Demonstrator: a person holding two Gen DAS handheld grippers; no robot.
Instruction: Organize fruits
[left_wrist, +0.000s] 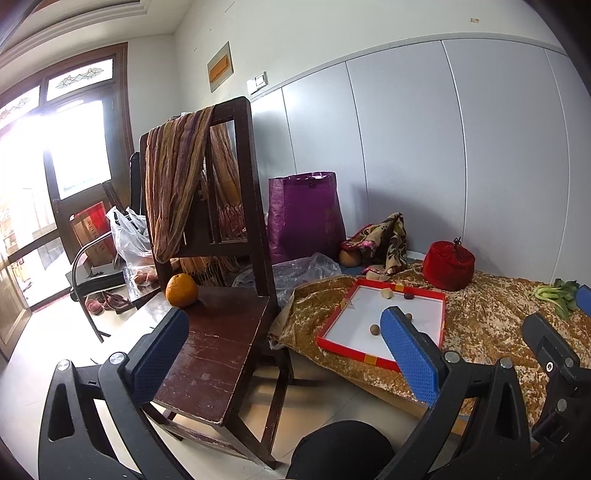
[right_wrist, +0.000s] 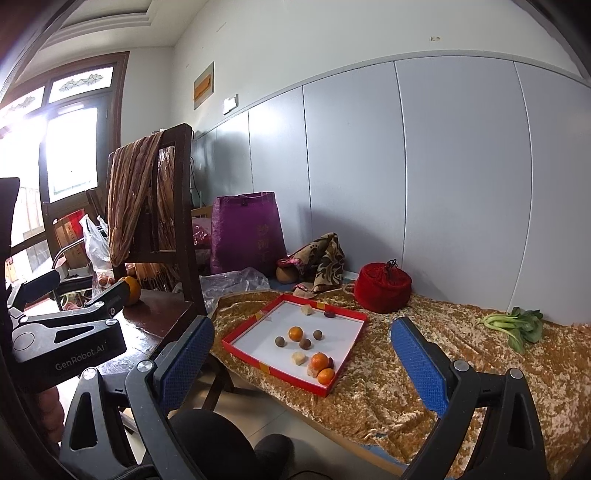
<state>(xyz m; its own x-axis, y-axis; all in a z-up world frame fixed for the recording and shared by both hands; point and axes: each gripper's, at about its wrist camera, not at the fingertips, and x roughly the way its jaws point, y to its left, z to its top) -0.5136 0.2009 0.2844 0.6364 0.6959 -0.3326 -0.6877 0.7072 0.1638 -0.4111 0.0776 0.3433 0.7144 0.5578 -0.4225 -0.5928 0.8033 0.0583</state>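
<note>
A red-rimmed white tray (right_wrist: 347, 343) lies on a gold bedspread; it also shows in the left wrist view (left_wrist: 436, 317). It holds three small oranges (right_wrist: 295, 333), several brown round fruits (right_wrist: 305, 343) and pale chunks (right_wrist: 298, 357). A large orange (left_wrist: 181, 290) sits on the dark wooden chair seat (left_wrist: 218, 350). My left gripper (left_wrist: 284, 354) is open and empty, above the chair's front edge. My right gripper (right_wrist: 306, 363) is open and empty, in front of the tray. The left gripper also shows in the right wrist view (right_wrist: 107, 299), near the large orange (right_wrist: 132, 290).
A striped scarf (left_wrist: 177, 177) hangs over the chair back. A purple bag (left_wrist: 304, 214), a red drawstring pouch (right_wrist: 382, 286), a patterned cloth (right_wrist: 319, 258) and clear plastic (right_wrist: 232, 282) lie behind the tray. Green bok choy (right_wrist: 517, 323) lies at right on the bedspread.
</note>
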